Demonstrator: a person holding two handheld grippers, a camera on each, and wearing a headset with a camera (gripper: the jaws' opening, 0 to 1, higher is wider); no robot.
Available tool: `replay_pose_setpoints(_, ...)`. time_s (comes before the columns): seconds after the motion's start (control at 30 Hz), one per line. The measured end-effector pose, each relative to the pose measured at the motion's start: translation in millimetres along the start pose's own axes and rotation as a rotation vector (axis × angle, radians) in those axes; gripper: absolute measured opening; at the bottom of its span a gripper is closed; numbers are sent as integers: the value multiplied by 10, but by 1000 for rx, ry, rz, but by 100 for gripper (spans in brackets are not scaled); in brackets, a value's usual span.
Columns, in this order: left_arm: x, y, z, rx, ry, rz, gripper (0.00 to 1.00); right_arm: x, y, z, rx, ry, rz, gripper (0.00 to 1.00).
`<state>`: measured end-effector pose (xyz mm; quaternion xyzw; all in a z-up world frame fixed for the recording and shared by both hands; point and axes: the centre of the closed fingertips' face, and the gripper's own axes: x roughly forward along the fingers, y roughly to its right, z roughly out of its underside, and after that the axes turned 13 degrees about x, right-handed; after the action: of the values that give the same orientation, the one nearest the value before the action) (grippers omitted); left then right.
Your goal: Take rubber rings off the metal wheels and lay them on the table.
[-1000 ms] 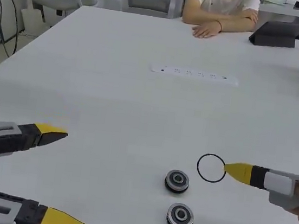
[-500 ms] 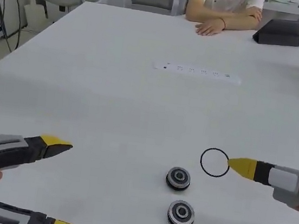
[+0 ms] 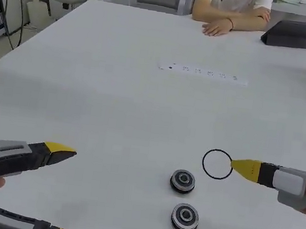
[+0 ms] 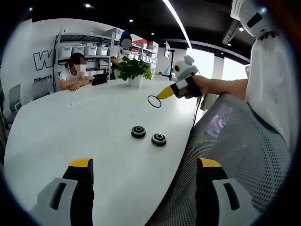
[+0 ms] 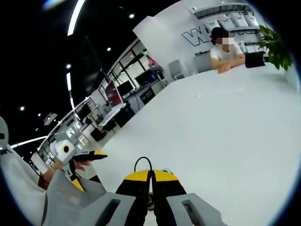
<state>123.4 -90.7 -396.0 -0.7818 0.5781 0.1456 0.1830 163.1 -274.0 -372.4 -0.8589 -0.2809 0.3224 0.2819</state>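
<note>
Ring: a thin black ring point(image 3: 217, 164) is nipped by its edge in the right gripper point(image 3: 236, 166). It appears to hang just clear of the table point(image 3: 115, 104), right of middle and toward the near edge.
Right jaws: pressed together on the ring; in the right gripper view the loop stands up out of the yellow tips.
Left gripper point(image 4: 145, 165): jaws wide apart, holding nothing, by the near-left corner.
Relation that matters: the loop lies beyond the right fingertips, in line with that gripper's long axis and pointing toward the left edge. Bare table sits under it, just beyond the far wheel point(image 3: 183, 181). Laying it down likely needs only a short drop and a release, clear of that wheel.
Wheels: the far wheel and the near wheel point(image 3: 185, 218) lie close together but apart. The right gripper is much nearer them. Whether either carries a ring I cannot tell.
Surface: white, flat and matte, with a power strip point(image 3: 203, 73) toward the far edge.
Room: a person point(image 3: 227, 12) sits at the far edge, with a tablet point(image 3: 288, 35) and a plant point(image 4: 134, 69) at the far-right corner.
</note>
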Motion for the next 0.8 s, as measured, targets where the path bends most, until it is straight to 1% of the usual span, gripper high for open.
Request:
replay_pose_setpoints(0.1, -1, -3, -12, -7, 8, -1, 89, 3, -50, -26, 4, 7, -14, 0)
replay_pose_setpoints(0.23, 0, 3, -5, -8, 5, 1, 89, 12, -127, -70, 11, 20, -34, 0)
replay_pose_setpoints(0.3, 3, 6, -7, -7, 5, 4, 89, 31, -167, -82, 3, 19, -40, 0)
replay_pose_setpoints(0.5, 2, 1, -7, -10, 7, 1, 89, 102, -269, -113, -59, -8, -43, 0)
replay_pose_setpoints(0.6, -1, -9, -13, -14, 12, -3, 89, 143, -349, -126, -82, -23, -60, 0)
replay_pose_setpoints(0.67, -2, -11, -12, -16, 12, -5, 89, 164, -383, -124, -104, -34, -62, 0)
replay_pose_setpoints(0.73, -3, -17, 1, -13, 5, -8, 89, 194, -421, -128, -129, -45, -61, 0)
replay_pose_setpoints(0.8, -4, -17, 11, -11, -1, -8, 89, 226, -477, -132, -149, -56, -72, 0)
